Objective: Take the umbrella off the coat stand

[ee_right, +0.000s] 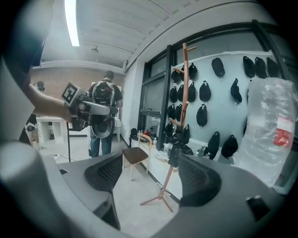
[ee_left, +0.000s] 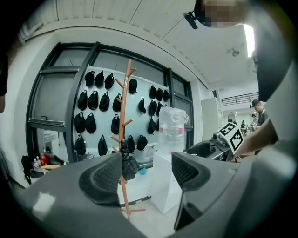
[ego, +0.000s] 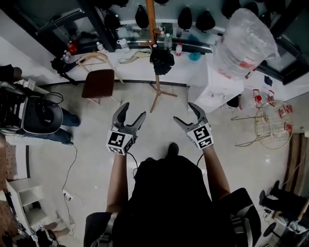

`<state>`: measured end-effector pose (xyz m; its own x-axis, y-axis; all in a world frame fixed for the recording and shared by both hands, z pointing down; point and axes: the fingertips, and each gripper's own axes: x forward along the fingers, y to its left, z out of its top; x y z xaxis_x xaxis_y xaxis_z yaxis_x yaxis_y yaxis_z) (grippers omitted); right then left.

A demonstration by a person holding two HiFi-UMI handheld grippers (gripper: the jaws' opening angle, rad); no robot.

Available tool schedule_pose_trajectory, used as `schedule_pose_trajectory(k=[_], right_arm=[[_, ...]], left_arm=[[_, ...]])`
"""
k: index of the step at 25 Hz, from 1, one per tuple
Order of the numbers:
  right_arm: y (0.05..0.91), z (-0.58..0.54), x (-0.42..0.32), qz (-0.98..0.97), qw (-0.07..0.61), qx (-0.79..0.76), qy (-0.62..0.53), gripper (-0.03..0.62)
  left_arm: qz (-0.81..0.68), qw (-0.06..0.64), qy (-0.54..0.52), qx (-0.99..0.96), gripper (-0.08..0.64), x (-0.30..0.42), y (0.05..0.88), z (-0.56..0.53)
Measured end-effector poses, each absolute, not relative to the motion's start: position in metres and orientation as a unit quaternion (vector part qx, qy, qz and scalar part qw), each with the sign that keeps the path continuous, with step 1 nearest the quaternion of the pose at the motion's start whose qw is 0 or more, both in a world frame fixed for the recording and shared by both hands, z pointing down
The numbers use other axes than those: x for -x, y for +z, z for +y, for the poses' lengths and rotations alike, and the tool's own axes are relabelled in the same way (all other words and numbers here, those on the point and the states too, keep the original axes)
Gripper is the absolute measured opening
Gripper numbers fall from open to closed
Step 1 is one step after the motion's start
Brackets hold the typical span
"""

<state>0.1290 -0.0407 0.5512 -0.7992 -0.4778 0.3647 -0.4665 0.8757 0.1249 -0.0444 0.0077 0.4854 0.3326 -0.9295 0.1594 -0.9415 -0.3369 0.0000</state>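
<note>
Umbrella (ego: 161, 60) hangs on the coat stand (ego: 157, 94), well ahead of you; your left gripper (ego: 134, 110) and right gripper (ego: 184, 112) gape wide, empty. Yank sideways and the stand could tip over.

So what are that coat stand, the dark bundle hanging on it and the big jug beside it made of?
The coat stand looks like wood: warm orange-brown, matt, with angled pegs. The umbrella hanging on it seems to be black fabric, soft and crumpled, without shine. The big jug looks like clear plastic: see-through, with bright glints on its rounded wall.
</note>
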Motion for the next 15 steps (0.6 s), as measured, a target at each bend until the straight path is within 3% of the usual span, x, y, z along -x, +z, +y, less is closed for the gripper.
schedule_pose_trajectory(k=[15], right_arm=[[0.559, -0.089, -0.147, -0.96, 0.189, -0.207, -0.021, 0.36]], left_arm=[[-0.61, 0.06, 0.063, -0.788, 0.314, 0.018, 0.495, -0.027]])
